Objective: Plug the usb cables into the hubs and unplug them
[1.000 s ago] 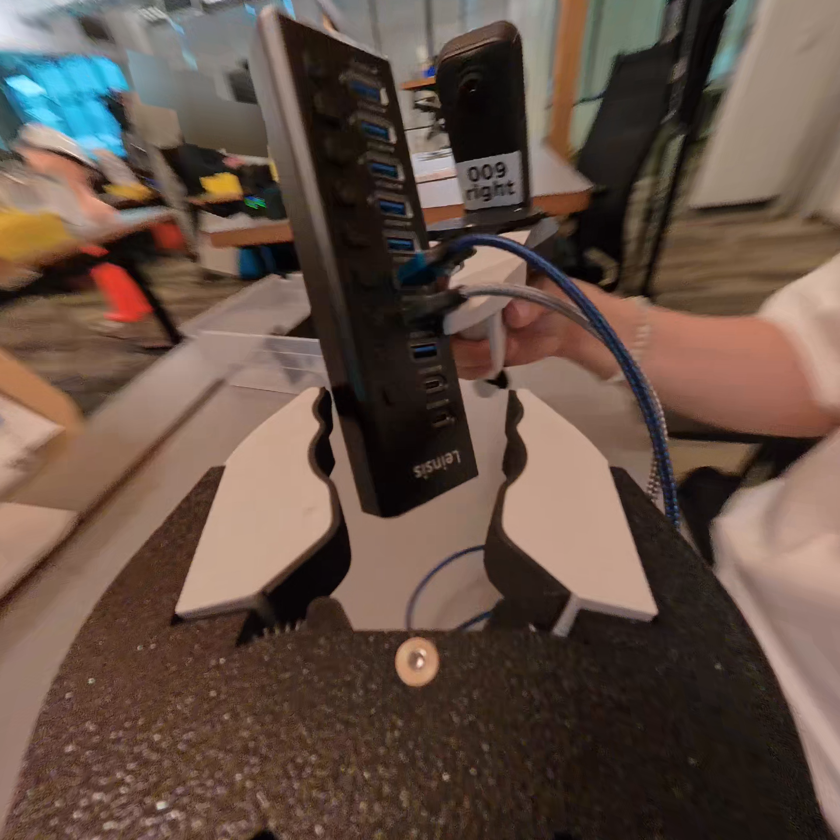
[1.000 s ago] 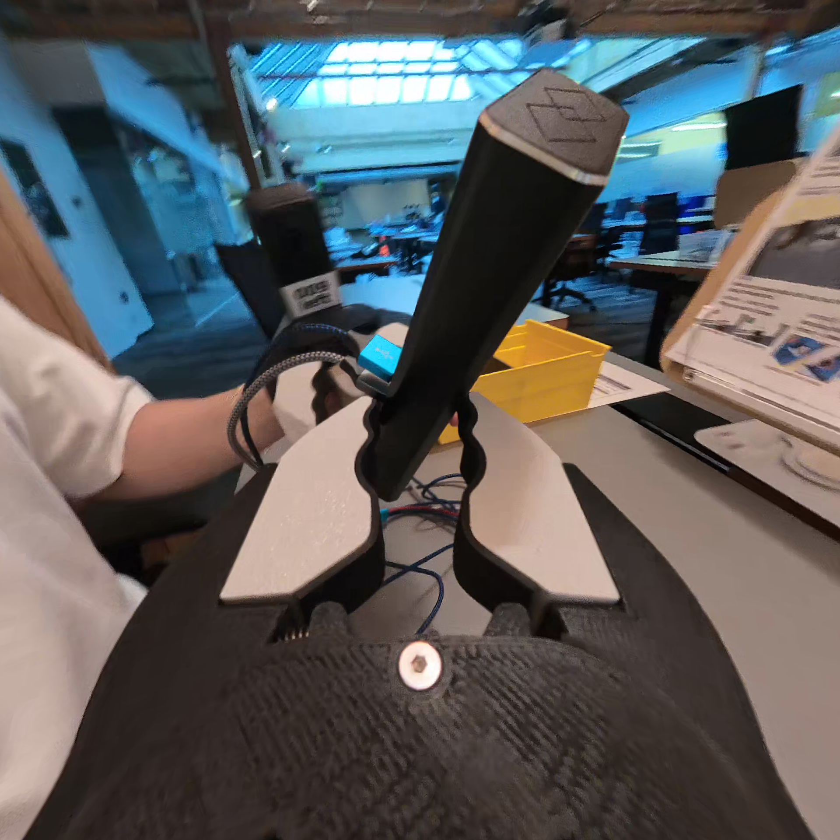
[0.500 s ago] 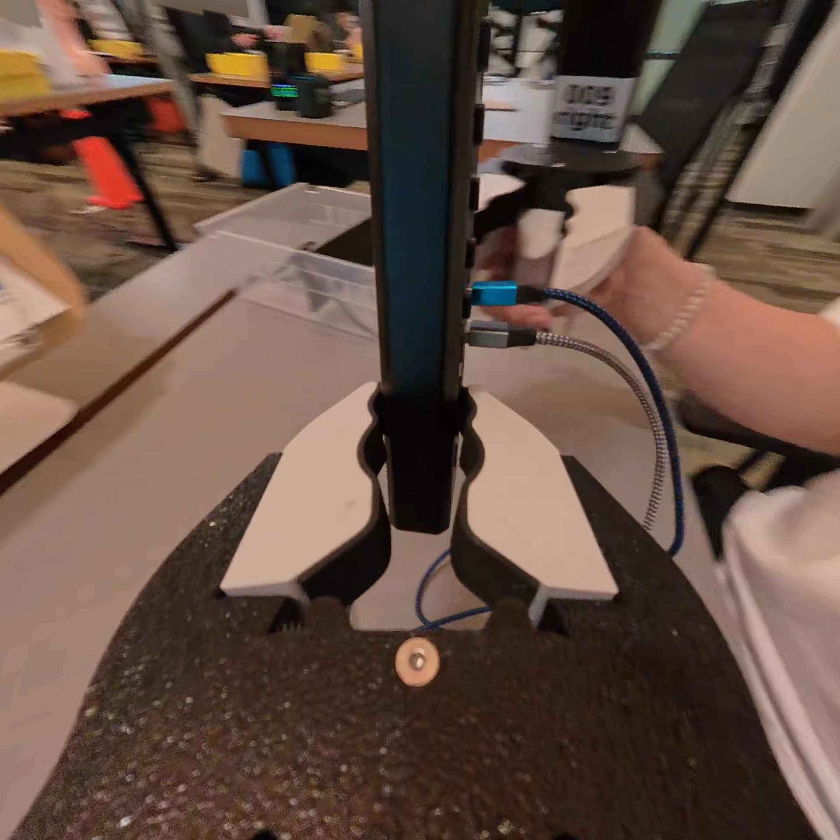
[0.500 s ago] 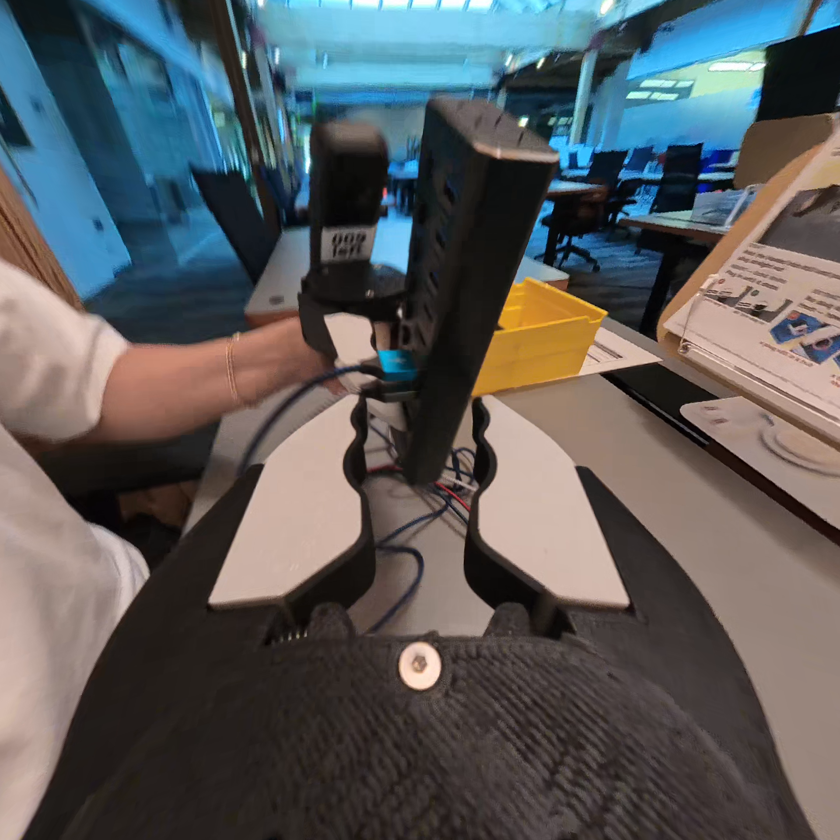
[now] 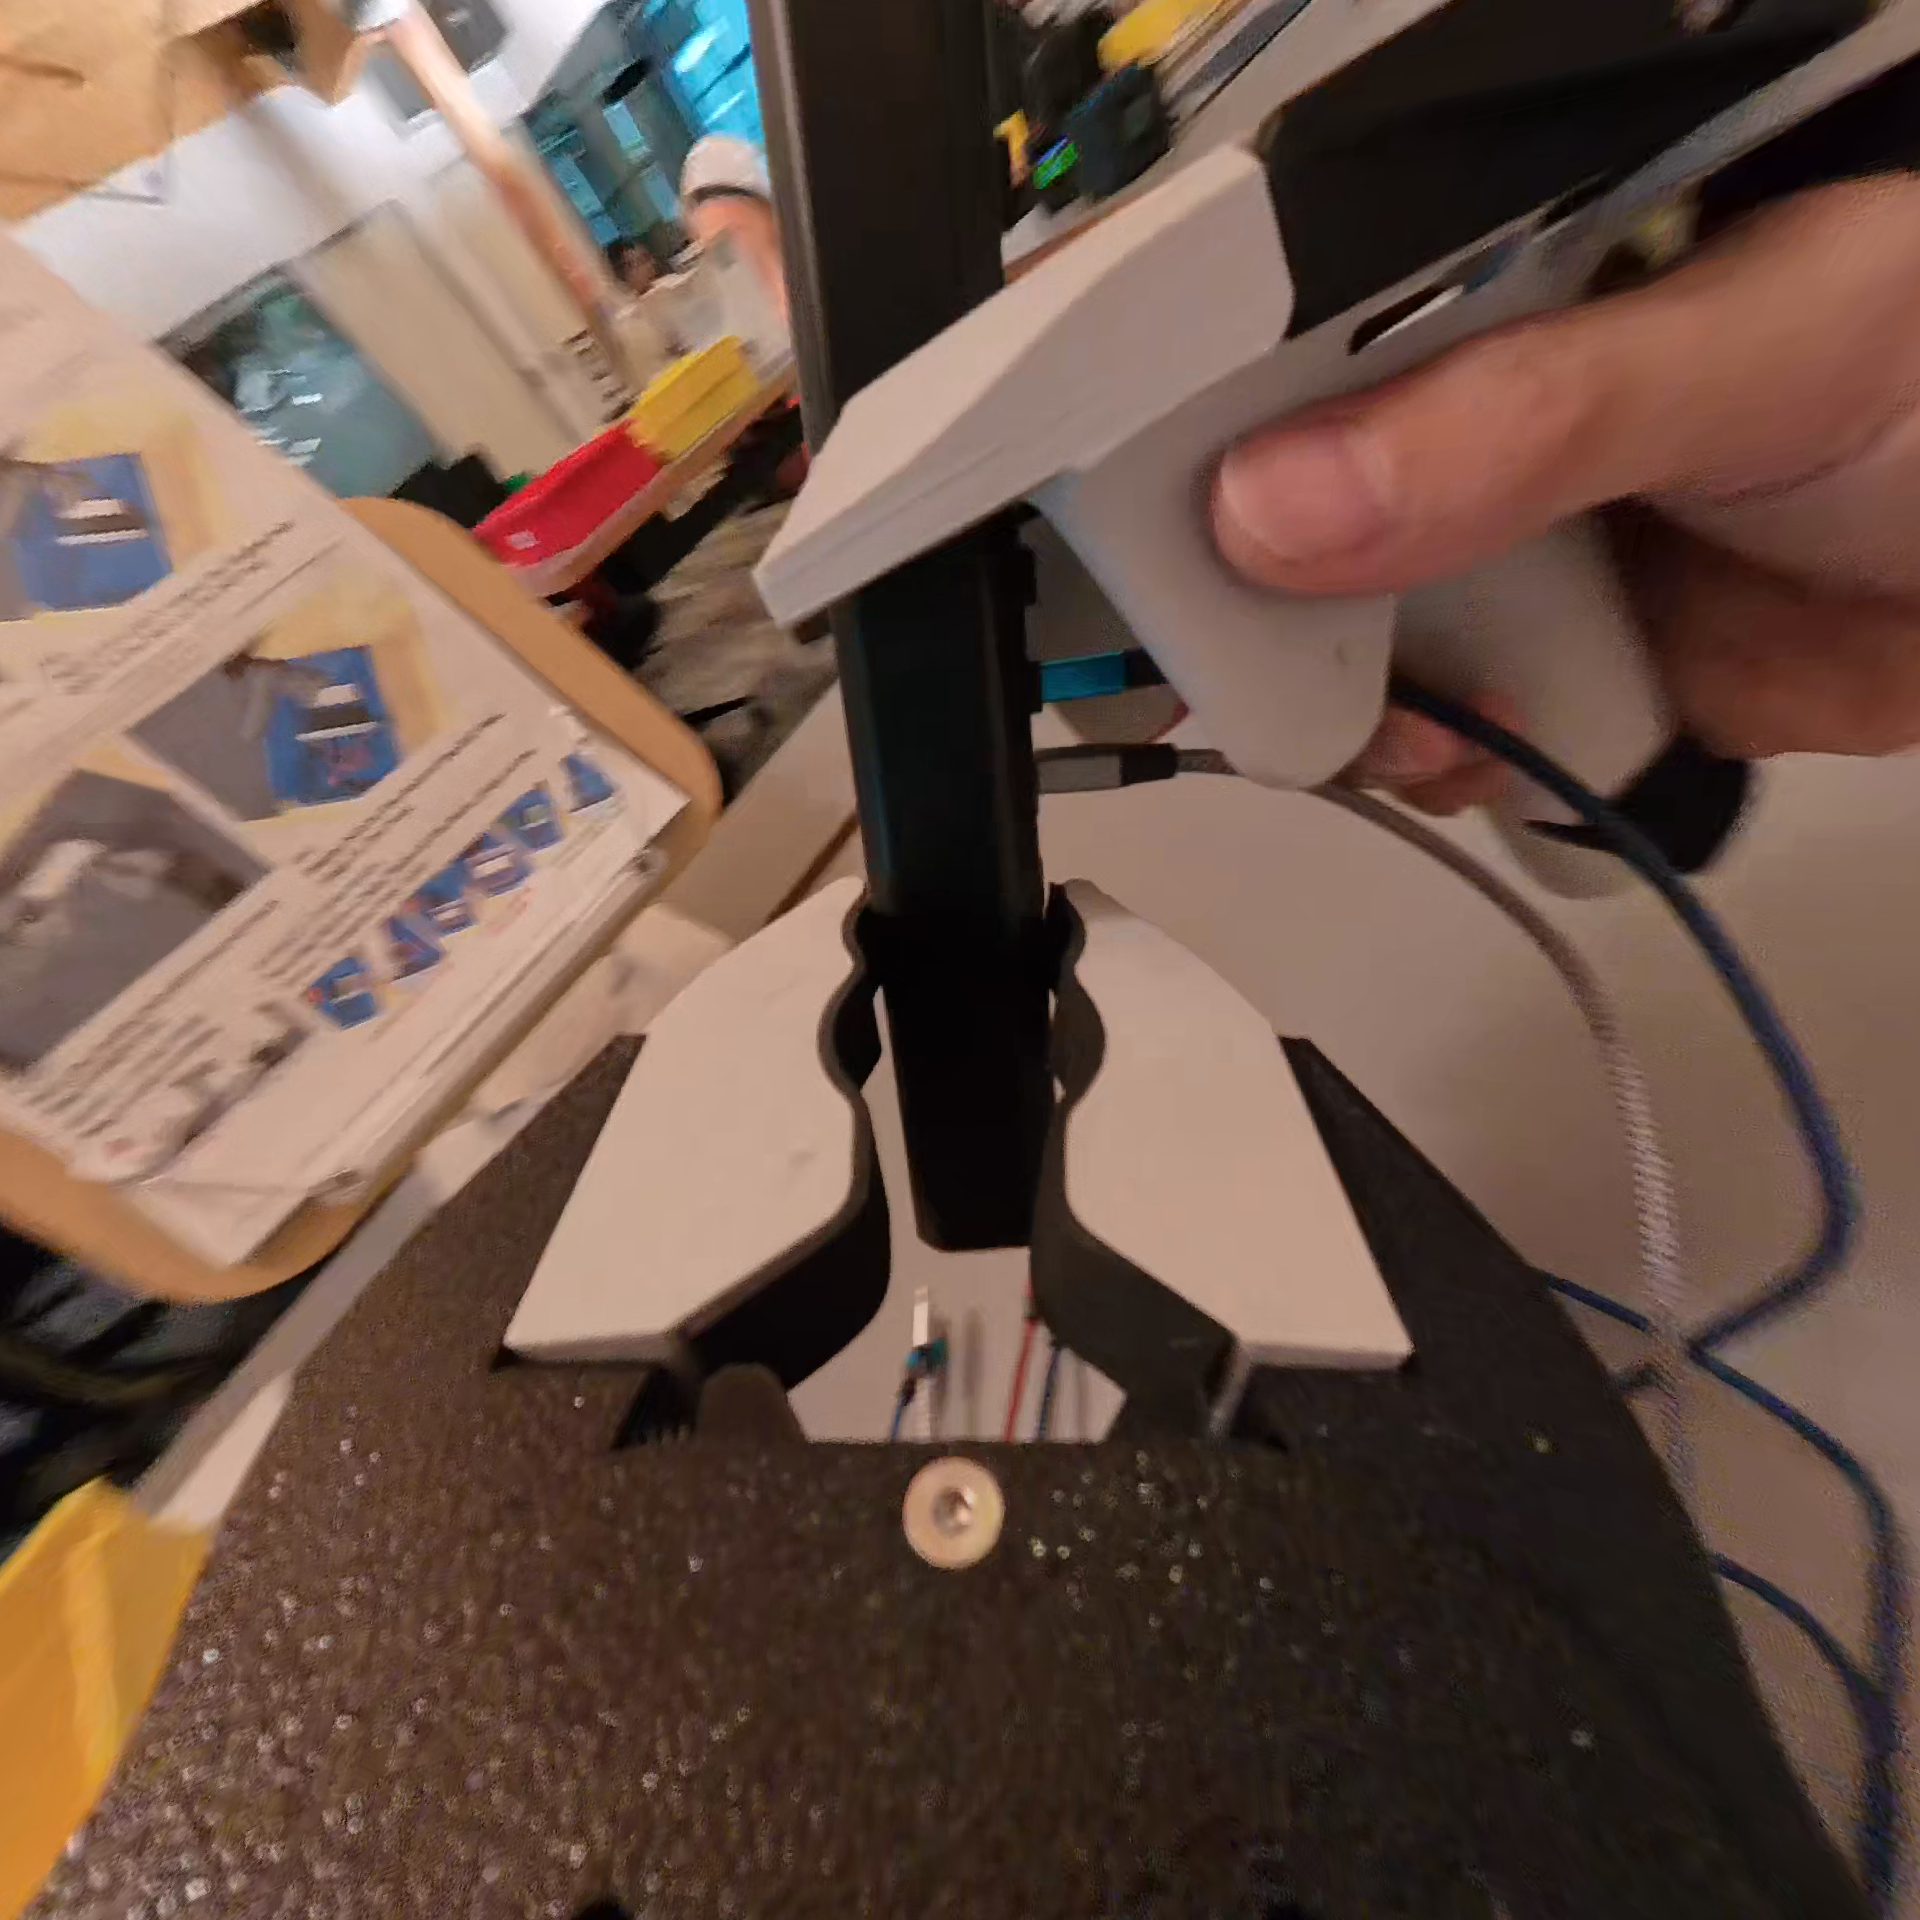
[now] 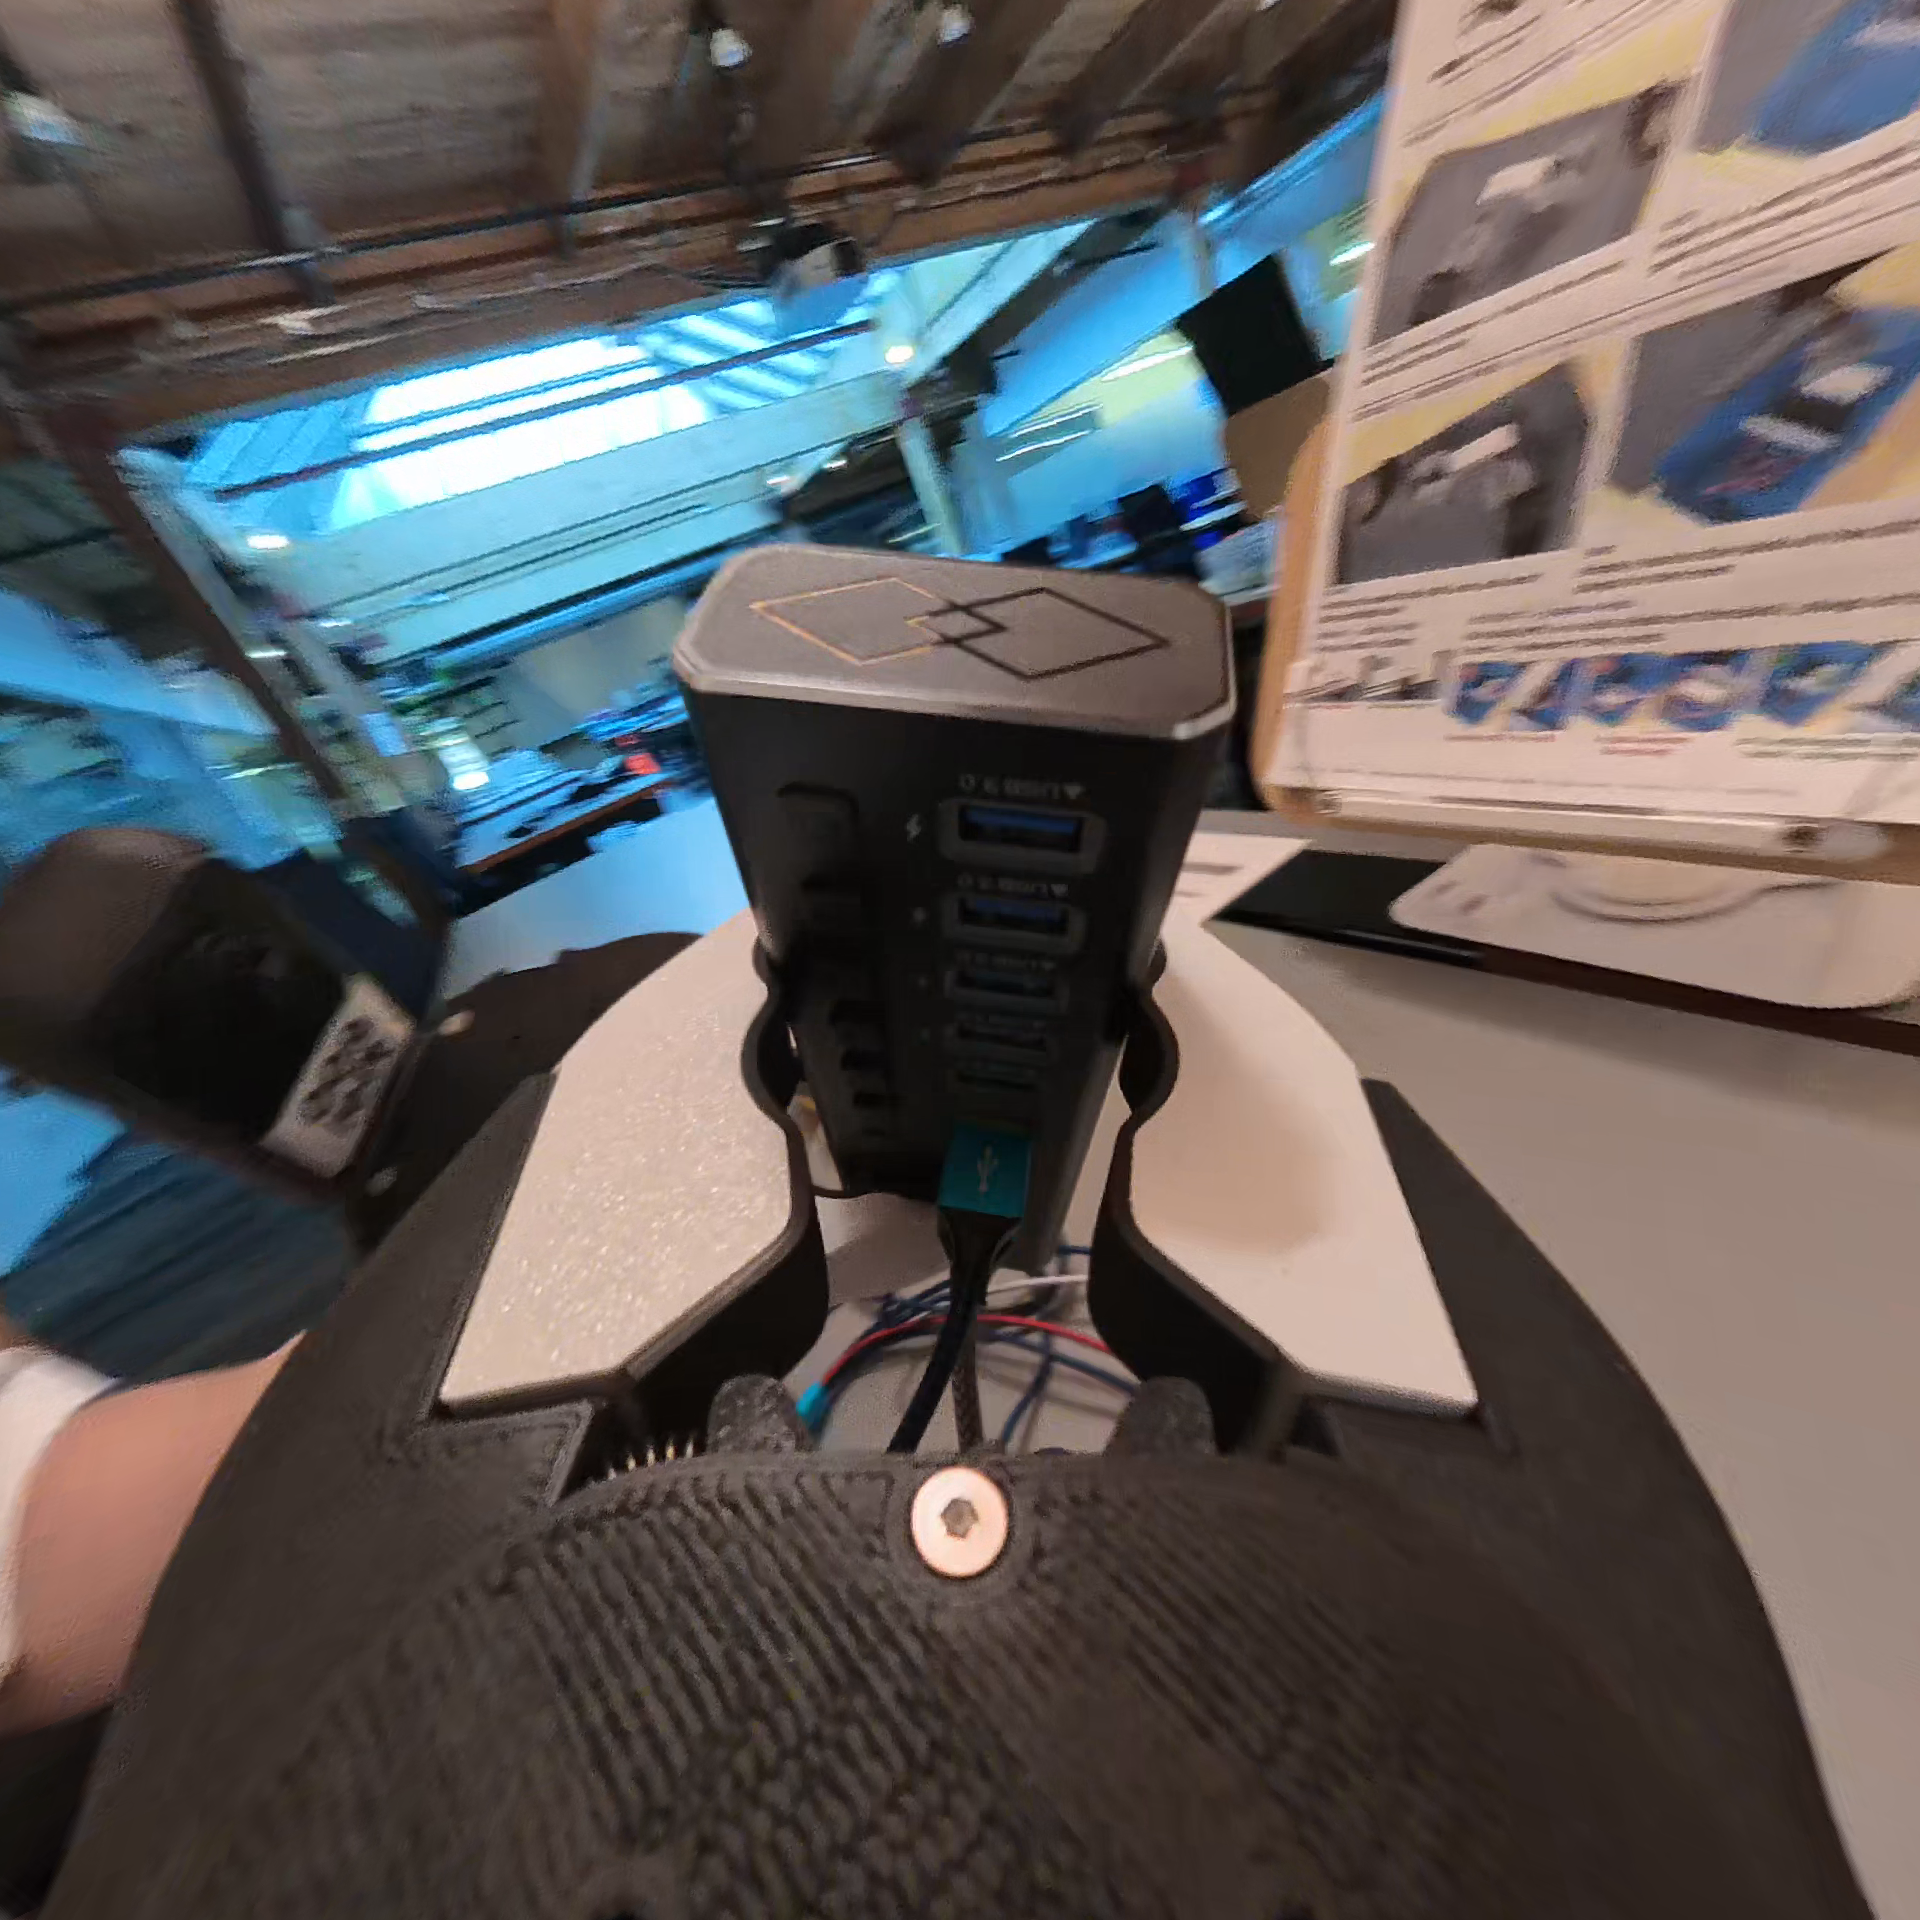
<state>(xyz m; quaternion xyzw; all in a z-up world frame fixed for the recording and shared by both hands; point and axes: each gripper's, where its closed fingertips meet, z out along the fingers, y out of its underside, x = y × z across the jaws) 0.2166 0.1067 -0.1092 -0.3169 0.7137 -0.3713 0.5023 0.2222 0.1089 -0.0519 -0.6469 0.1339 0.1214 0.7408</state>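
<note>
While the left gripper (image 5: 961, 1049) clamps the lower end of a tall black USB hub (image 5: 935, 727), the hub stands upright with its long axis pointing straight up, lifted clear of the grey worktop (image 5: 1351, 1039). To its left, a board of printed sheets (image 5: 260, 831) leans near the worktop's far left edge. From the hub's right face, two plugs stick out sideways, a blue plug (image 5: 1086, 681) above a grey plug (image 5: 1101, 771), their braided cables drooping toward the worktop's right edge. Farther right, a hand (image 5: 1662, 499) brings the right gripper (image 6: 961, 1049) in from that side; its fingers straddle the hub's port face, one finger (image 5: 1039, 416) visible above the blue plug. Whether they press the hub or merely flank it is unclear. The right gripper is the nearer one to the plugs, and any pull would probably run sideways, across the hub's long axis. Loose cables (image 6: 987, 1340) lie on the worktop beneath.
</note>
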